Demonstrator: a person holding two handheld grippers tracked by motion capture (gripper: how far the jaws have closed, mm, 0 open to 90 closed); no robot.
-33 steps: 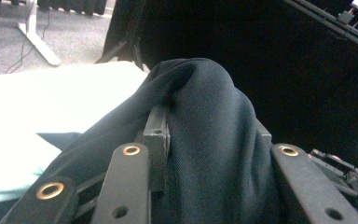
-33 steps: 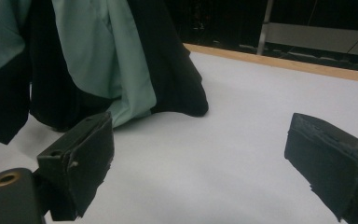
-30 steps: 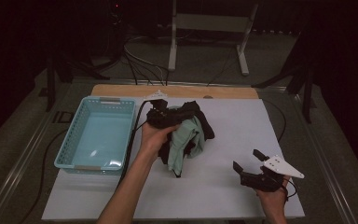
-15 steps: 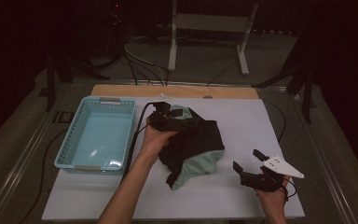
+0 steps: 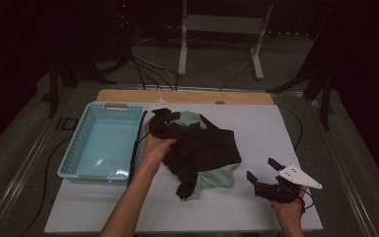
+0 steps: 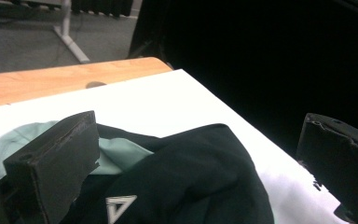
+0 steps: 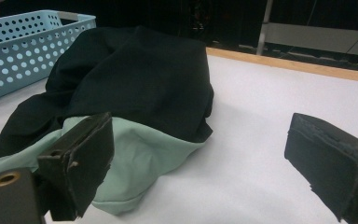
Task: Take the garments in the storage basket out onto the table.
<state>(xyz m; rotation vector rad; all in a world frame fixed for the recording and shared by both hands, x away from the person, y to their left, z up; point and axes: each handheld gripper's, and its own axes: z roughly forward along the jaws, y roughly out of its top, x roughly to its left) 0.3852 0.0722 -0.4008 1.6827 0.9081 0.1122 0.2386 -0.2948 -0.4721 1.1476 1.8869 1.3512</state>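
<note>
since the earlier frames the black and mint garment [image 5: 202, 153] has flopped out of a bunched-up lump into a wider heap in the middle of the white table [image 5: 276, 123], and our left gripper [image 5: 164, 118] has just been opening its jaws, so they're now spread wide with the cloth lying below and between them rather than pinched. biggest thing first: the table is mostly bare, with the garment sitting just right of the light blue basket [image 5: 79, 148], near it but not in it. from the left gripper view we see black fabric with a small white triangle logo [image 6: 120, 206] and a bit of mint lining peeking out. our right gripper [image 5: 269, 183] is parked near the front right corner, well apart from the cloth, jaws also spread and holding nothing. progress-wise we'd guess we're early or mid: the garment is dropped and loosely spread but still crumpled, mint side poking out at the front edge. if it's meant to be folded or binned, that part looks not yet done, and the basket is empty.
</note>
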